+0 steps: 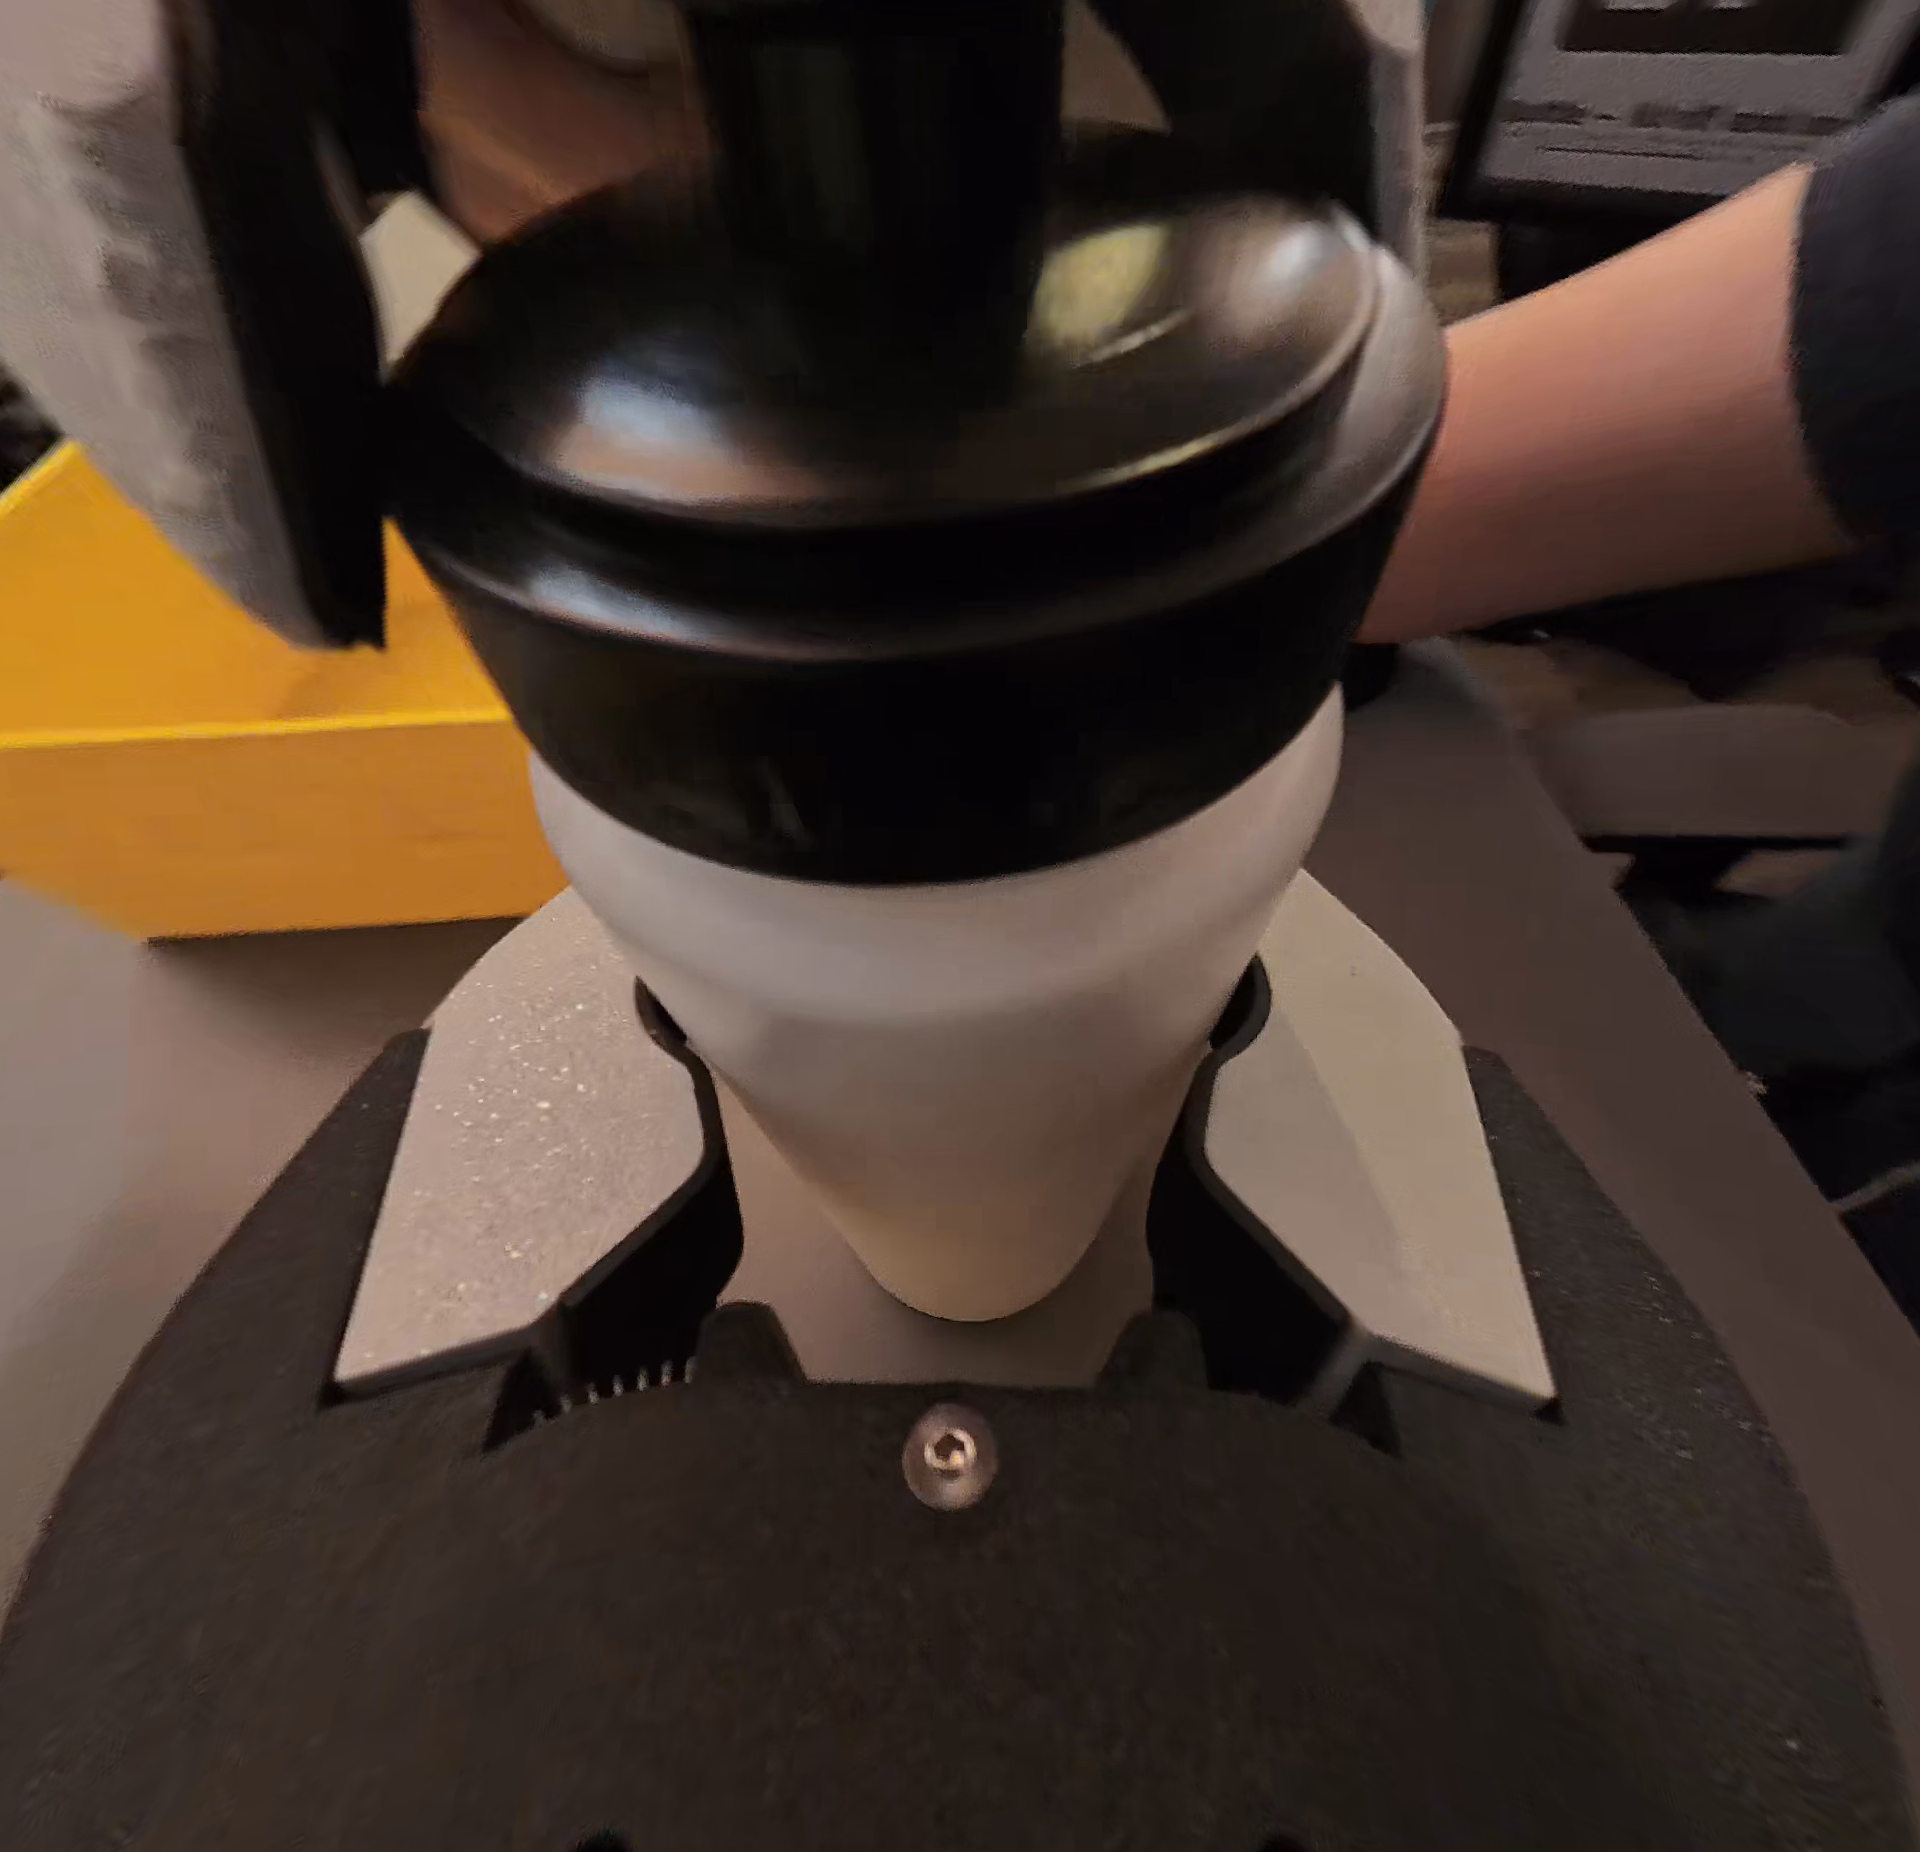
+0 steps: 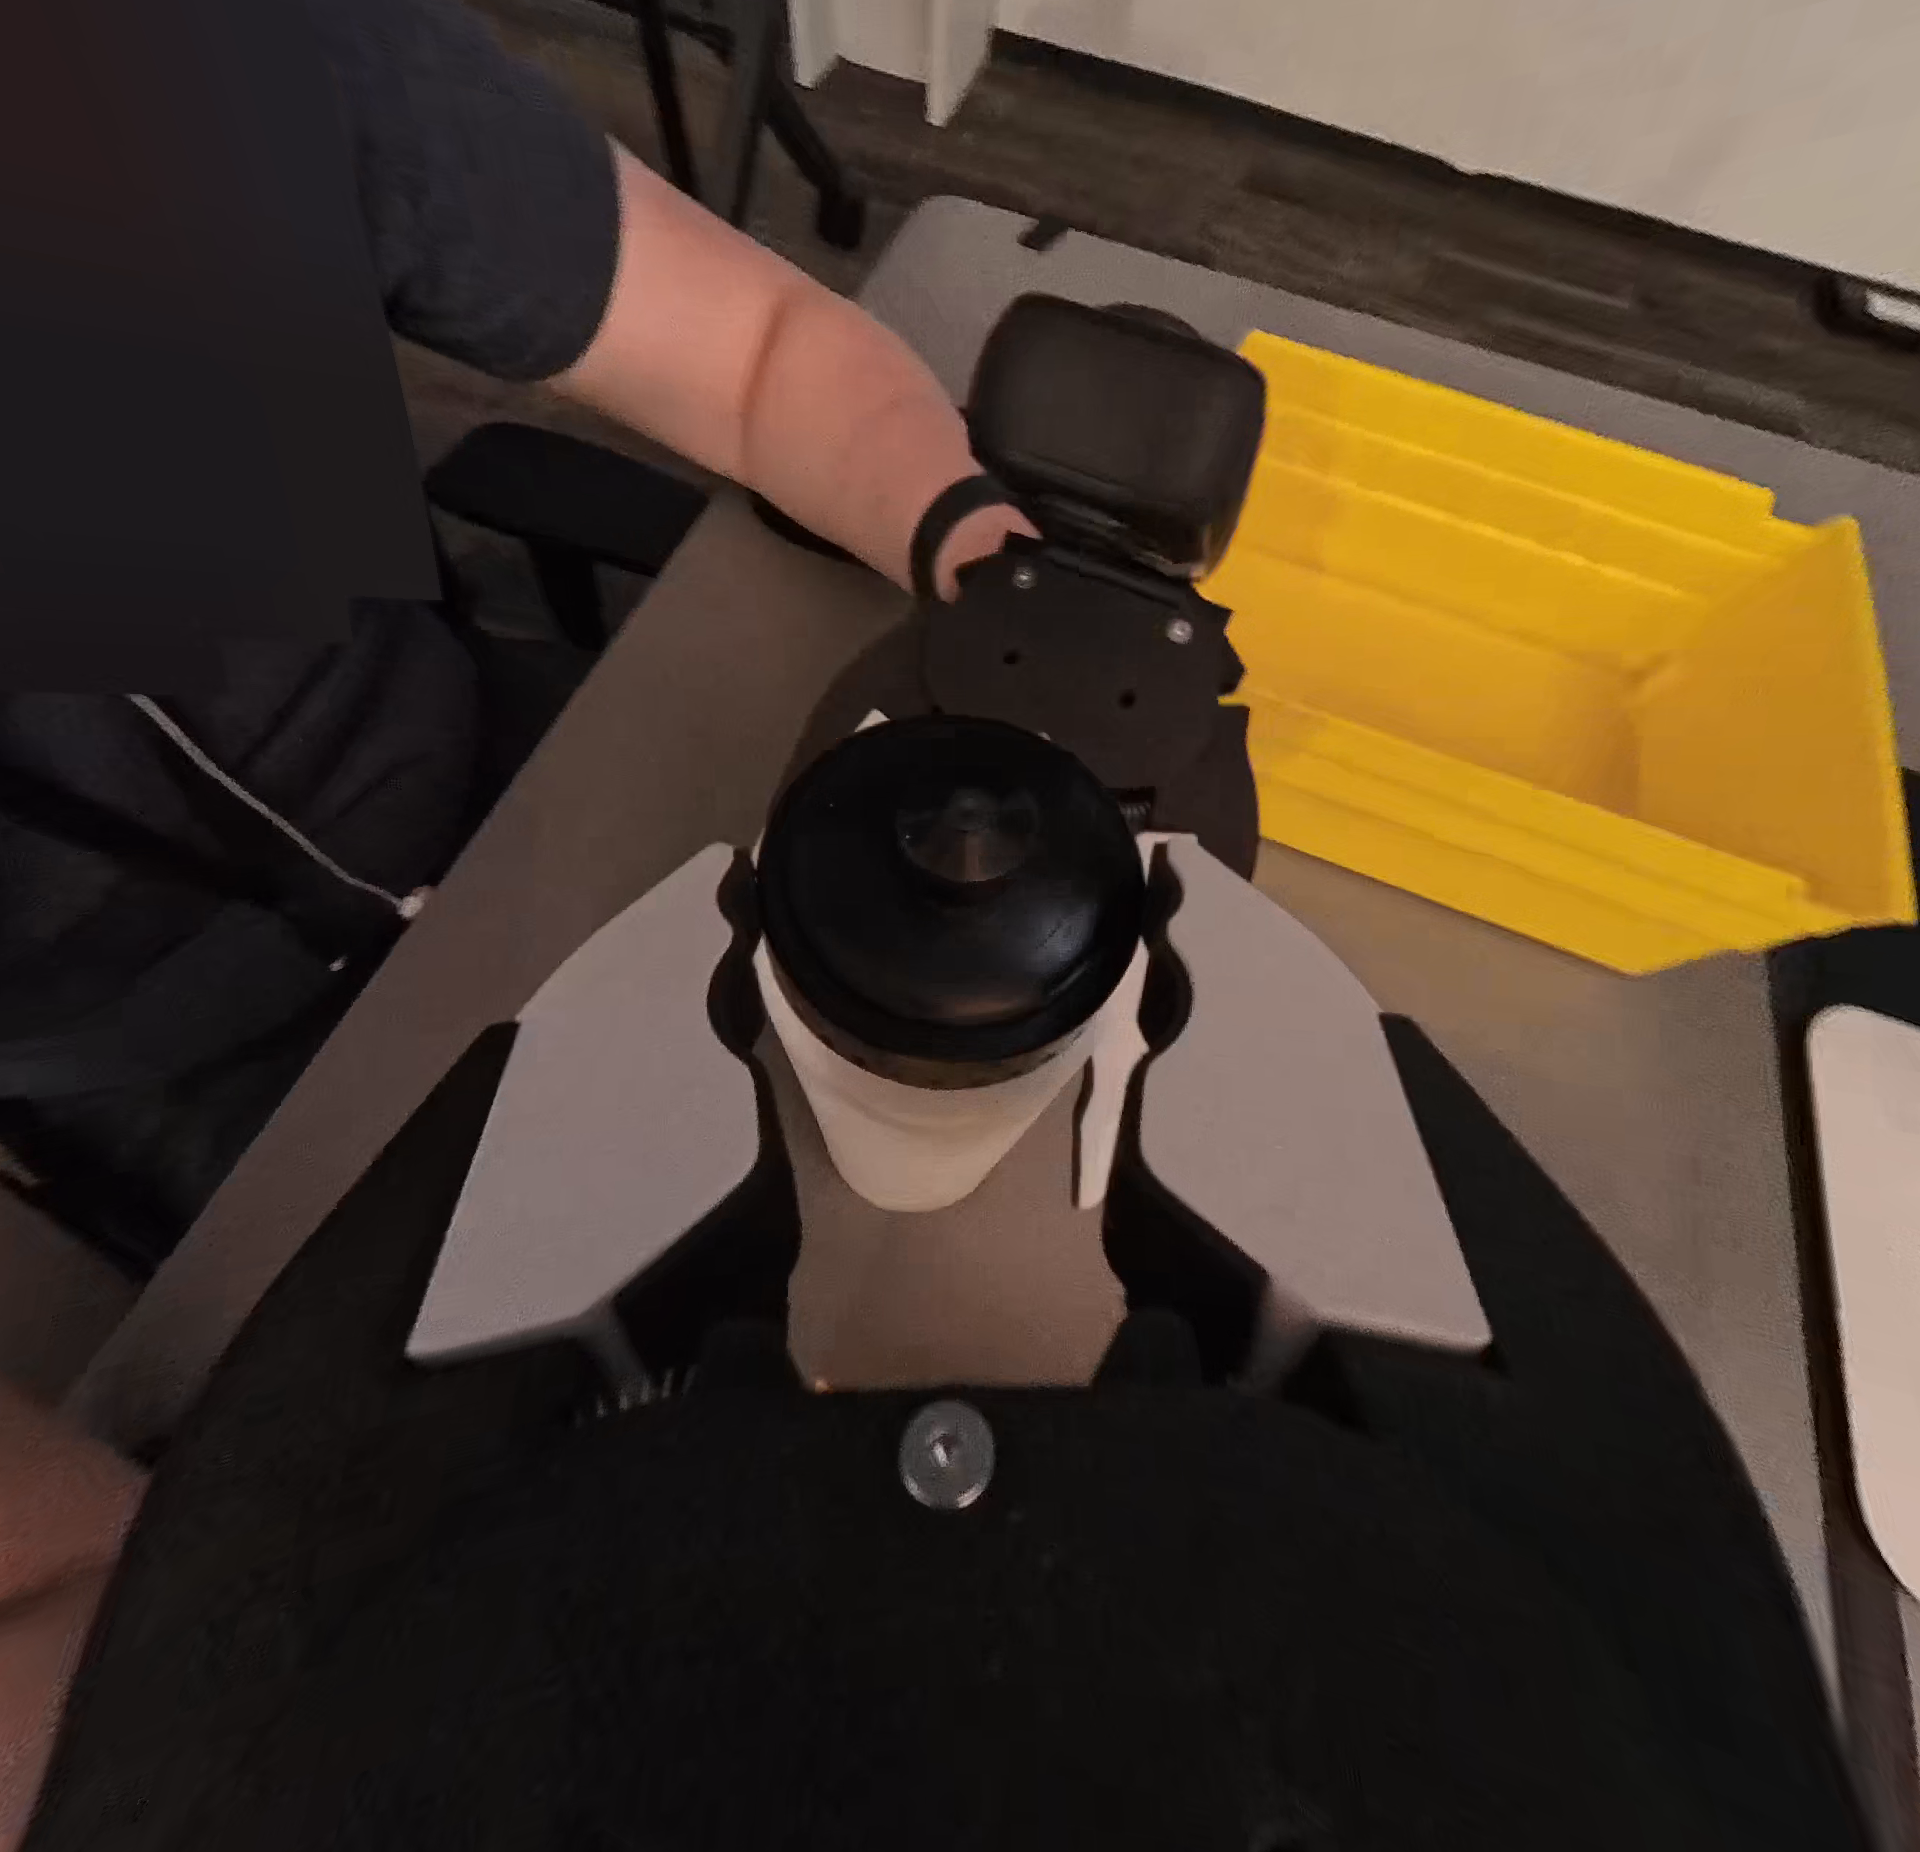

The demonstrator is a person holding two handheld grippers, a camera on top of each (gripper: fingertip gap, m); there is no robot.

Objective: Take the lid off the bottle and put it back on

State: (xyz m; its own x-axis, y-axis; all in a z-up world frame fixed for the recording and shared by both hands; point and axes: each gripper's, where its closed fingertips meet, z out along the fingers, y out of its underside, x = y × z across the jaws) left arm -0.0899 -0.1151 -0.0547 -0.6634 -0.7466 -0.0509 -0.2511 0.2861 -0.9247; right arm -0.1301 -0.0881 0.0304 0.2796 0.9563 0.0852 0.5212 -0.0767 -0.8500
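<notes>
A white bottle (image 1: 935, 1127) stands upright on the grey table (image 1: 156, 1127) with a black lid (image 1: 914, 555) sitting on its top. My left gripper (image 1: 951, 1002) is shut on the bottle's body, one finger on each side. My right gripper (image 2: 948, 919) reaches in from above and is shut on the lid (image 2: 945, 898), its fingers against the rim on both sides. The bottle's white body (image 2: 904, 1127) shows below the lid. One right-gripper finger (image 1: 312, 400) shows at the lid's left edge in the left wrist view. The left gripper's body (image 2: 1081, 659) shows behind the bottle.
A yellow bin (image 2: 1507, 680) lies open on the table just beyond the bottle; it also shows in the left wrist view (image 1: 208, 763). A white object (image 2: 1870, 1231) sits at the right edge. The person's arm (image 2: 790, 410) reaches over the table's left edge. My right fingertips sit around 9 centimetres from my left ones.
</notes>
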